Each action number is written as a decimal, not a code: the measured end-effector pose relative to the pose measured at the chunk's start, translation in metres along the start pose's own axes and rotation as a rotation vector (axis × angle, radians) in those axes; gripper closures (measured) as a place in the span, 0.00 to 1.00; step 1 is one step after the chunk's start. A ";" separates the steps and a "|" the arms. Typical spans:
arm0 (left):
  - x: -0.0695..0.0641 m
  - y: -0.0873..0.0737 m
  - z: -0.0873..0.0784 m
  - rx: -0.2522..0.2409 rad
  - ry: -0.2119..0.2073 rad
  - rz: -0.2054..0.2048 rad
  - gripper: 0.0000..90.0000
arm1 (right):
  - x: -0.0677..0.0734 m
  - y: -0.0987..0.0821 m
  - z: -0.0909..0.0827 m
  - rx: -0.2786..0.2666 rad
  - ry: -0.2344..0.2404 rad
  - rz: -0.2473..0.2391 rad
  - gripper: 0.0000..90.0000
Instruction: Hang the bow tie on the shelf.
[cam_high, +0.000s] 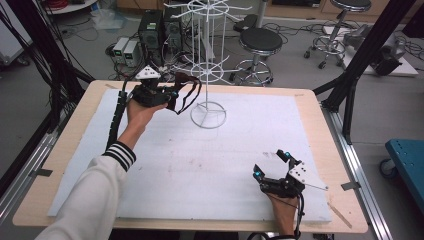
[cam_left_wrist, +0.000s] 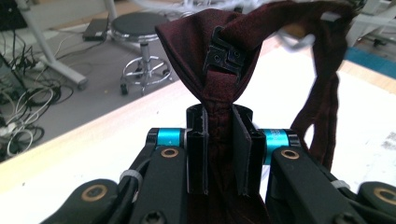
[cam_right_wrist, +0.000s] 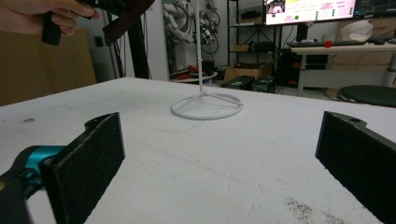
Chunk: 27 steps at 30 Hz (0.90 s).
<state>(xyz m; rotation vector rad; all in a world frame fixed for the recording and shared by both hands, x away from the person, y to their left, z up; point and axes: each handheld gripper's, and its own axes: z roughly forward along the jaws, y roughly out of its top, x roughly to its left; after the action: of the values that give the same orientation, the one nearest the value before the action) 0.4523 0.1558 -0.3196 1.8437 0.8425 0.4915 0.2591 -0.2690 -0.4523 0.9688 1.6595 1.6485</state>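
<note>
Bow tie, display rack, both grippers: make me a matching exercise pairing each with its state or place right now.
Things:
1. dark red bow tie
2. white wire display rack
3. left gripper
4. right gripper

States or places:
A. jaws wide apart, nothing between them, low over the near right of the white mat
B. stands on its ring base at the far middle of the mat
C. pinched at its middle, strap hanging loose in a loop
D. raised above the far left of the mat, jaws closed on fabric

Pairs: 1-C, 2-B, 3-D, 4-A
</note>
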 end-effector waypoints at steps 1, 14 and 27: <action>0.000 0.000 0.000 0.000 0.000 0.000 0.85 | 0.000 0.000 0.000 0.000 0.000 -0.004 0.01; -0.003 -0.002 0.000 0.008 0.000 0.006 0.82 | 0.000 0.000 0.000 0.001 0.000 -0.005 0.01; -0.002 -0.002 0.000 0.006 -0.001 0.017 0.41 | 0.000 0.000 0.000 0.000 0.001 -0.002 0.01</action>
<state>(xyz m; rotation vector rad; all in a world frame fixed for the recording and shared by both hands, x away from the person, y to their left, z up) 0.4500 0.1548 -0.3215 1.8578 0.8288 0.5001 0.2593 -0.2690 -0.4523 0.9659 1.6602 1.6476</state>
